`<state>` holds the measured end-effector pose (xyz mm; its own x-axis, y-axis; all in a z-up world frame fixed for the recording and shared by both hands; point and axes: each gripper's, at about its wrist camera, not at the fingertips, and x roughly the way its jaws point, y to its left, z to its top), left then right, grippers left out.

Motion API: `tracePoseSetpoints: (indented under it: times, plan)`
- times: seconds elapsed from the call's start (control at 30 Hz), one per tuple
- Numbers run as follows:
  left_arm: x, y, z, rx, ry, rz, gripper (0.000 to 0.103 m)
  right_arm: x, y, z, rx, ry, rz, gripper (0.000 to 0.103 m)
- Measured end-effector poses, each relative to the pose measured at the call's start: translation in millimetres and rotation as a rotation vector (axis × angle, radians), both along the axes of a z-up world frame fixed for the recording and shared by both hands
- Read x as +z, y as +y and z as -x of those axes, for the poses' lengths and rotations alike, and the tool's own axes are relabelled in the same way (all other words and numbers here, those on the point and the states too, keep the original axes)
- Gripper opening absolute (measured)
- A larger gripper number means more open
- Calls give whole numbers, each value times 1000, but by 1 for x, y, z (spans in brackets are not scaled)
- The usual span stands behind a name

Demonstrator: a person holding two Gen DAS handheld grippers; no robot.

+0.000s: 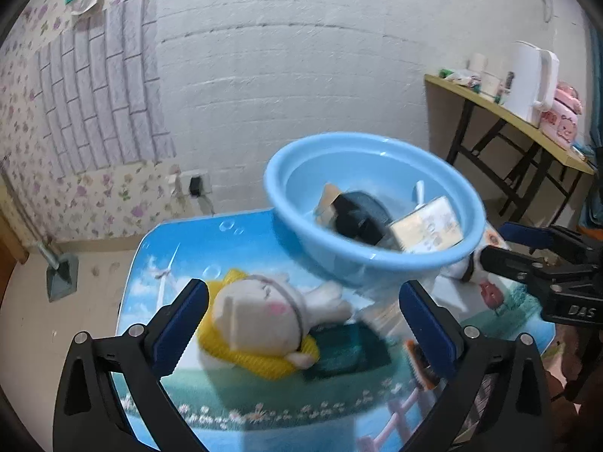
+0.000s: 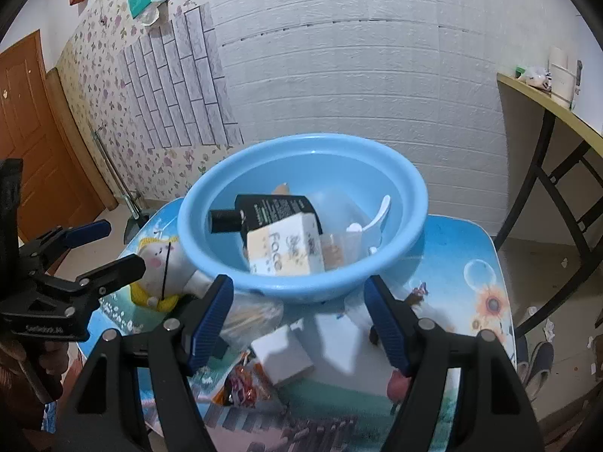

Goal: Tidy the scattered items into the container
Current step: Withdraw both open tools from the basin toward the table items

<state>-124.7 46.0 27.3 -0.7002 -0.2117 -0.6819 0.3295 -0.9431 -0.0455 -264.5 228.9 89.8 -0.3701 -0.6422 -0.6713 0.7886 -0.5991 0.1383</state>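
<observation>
- Basin (image 2: 301, 158): a light blue round tub sits on the small picture-printed table (image 2: 486, 263), toward its far side. Already inside are a black tube (image 2: 271, 209), a cream box (image 2: 286, 250) and a white spoon (image 2: 377, 218).
- Plush toy (image 1: 264, 320): a white doll with a yellow hat lies on its side on the table, touching the basin's near left edge. Its long axis runs roughly across the left view, head toward the left finger, legs toward the basin.
- Left gripper (image 1: 301, 324): both blue-padded fingers are spread wide and hold nothing. The plush toy lies straight ahead between them, nearer the left finger.
- Right gripper (image 2: 297, 316): also spread wide and empty, hanging over the near middle of the table, just short of the basin. Below it lie a small white box (image 2: 282, 358), a clear bag (image 2: 252, 314) and an orange snack packet (image 2: 241, 380).
- Dark green flat pack (image 1: 346, 350): it lies just beside the toy on the right, partly under the doll.
- Which hand is nearer: the left one is plainly closer to the toy and already lined up with it; the right one is closer to the white box and packet.
- Judgement on the next move: closing across the toy's narrow body looks the easier grab, and the basin is then a short lift forward and to the right.
- Progress: part done, I think, with several items in and at least five left outside.
</observation>
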Motion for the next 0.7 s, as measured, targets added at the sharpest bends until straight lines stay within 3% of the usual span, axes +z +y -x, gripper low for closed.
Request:
tracePoseSetpoints:
  times: [0.33,0.7]
  plan:
    - [-26,-17,-26,75,-41,-16,102,-16,12,-17,-7,-30,-43,72]
    - [-47,-19,-42,61,-73,-3,102,-45,15,-26,-3,-118,-80,72]
